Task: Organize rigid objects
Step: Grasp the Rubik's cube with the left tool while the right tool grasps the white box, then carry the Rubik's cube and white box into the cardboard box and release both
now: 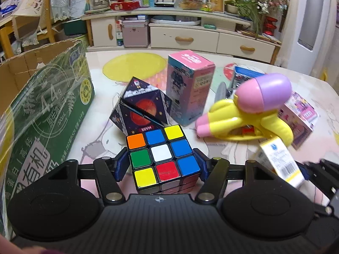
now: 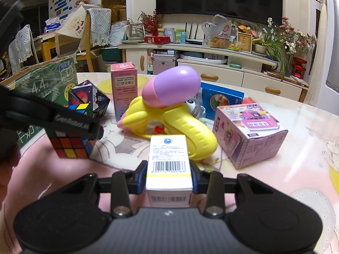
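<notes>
My left gripper [image 1: 161,165] is shut on a Rubik's cube [image 1: 163,158] and holds it just above the table; the cube also shows in the right wrist view [image 2: 70,144]. My right gripper [image 2: 168,174] is shut on a small white box with a barcode and a yellow stripe [image 2: 168,165], which also shows at the right of the left wrist view [image 1: 279,160]. A yellow and pink toy water gun [image 1: 250,108] [image 2: 169,110] lies on the table ahead of both grippers.
An open green cardboard carton [image 1: 46,105] [image 2: 42,80] stands at the left. A dark space-print folding cube [image 1: 142,108], a tall pink box [image 1: 188,86], a blue box [image 2: 220,99] and a pink toy box [image 2: 247,133] stand on the table [image 2: 307,158].
</notes>
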`<state>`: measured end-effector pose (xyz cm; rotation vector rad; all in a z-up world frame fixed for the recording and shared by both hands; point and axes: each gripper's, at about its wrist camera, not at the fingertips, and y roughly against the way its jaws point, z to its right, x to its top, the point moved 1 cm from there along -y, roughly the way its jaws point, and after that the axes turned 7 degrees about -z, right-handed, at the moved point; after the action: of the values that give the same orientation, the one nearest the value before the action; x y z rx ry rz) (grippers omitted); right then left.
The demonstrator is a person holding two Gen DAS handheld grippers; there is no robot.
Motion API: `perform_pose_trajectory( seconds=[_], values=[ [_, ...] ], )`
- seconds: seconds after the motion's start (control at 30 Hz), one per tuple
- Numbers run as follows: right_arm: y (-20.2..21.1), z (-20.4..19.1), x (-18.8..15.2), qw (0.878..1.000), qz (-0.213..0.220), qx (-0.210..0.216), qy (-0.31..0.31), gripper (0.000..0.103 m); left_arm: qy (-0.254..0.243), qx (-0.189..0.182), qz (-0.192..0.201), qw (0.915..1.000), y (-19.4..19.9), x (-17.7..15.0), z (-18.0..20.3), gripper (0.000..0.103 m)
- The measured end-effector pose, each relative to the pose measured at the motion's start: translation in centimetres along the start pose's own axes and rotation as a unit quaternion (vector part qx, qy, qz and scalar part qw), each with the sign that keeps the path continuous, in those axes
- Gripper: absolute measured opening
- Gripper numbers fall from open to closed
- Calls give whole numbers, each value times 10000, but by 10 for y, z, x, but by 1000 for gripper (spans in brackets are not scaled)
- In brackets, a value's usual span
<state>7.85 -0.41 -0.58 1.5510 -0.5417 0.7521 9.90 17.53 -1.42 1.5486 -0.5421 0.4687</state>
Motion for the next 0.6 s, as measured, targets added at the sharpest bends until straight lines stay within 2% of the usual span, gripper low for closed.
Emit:
perform_pose_trajectory(
  seconds=[0.3,0.6],
  values=[
    [-2,-3,1,10000,15,-18,21,34,-123,-253,-84,9996,10,-11,-1,78],
    [7,0,-3,9994,156,-206,-231,33,-196,-454,73,9988,33,-19,-7,78]
  ],
)
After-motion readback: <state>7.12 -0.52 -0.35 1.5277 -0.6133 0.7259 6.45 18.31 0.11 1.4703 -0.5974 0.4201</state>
